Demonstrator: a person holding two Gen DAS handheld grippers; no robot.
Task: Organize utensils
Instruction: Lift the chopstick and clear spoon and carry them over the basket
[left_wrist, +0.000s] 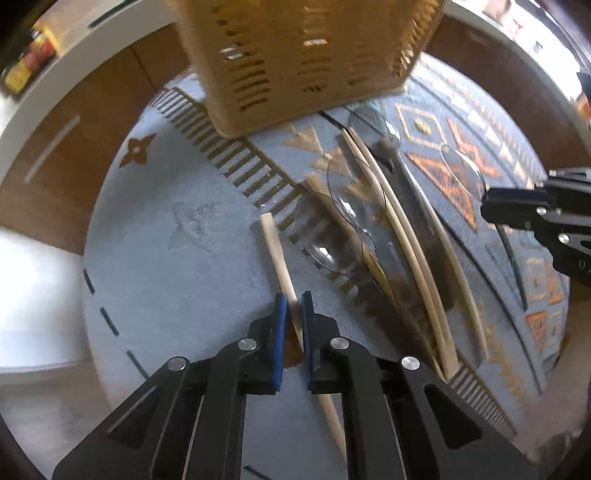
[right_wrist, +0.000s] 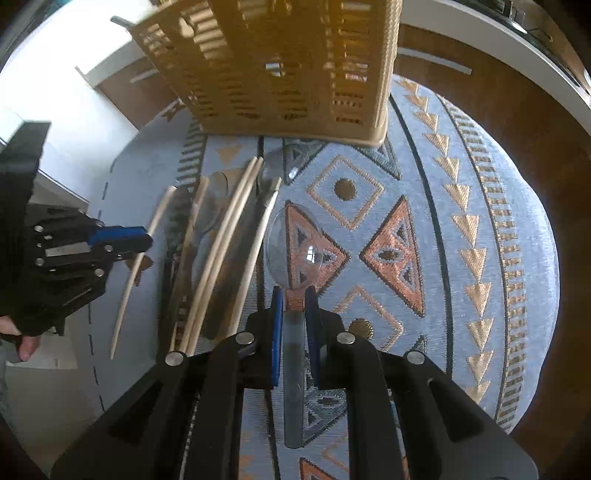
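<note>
Right now we hold one thing in each claw. Our left gripper is squeezed shut on a thin pale wooden chopstick, near its middle, so a long bit sticks out in front and a long bit behind. Our right gripper is squeezed shut on the neck of a clear plastic spoon, with the round bowl of the spoon out in front.

Ahead of both claws stands the tall tan woven basket with slots in its sides, on the blue cloth with orange triangles. More pale sticks and clear plastic pieces lie in a heap on the cloth between our two claws.

We think the next job is to drop these two into the basket. To do it well, we should lift each one high enough to clear the rim, then tip it so it points down before we let go. We should go one at a time, so our claws do not bump. We must hold the chopstick tight, because it could swing. We cannot see the top of the basket, so we should go slowly.
</note>
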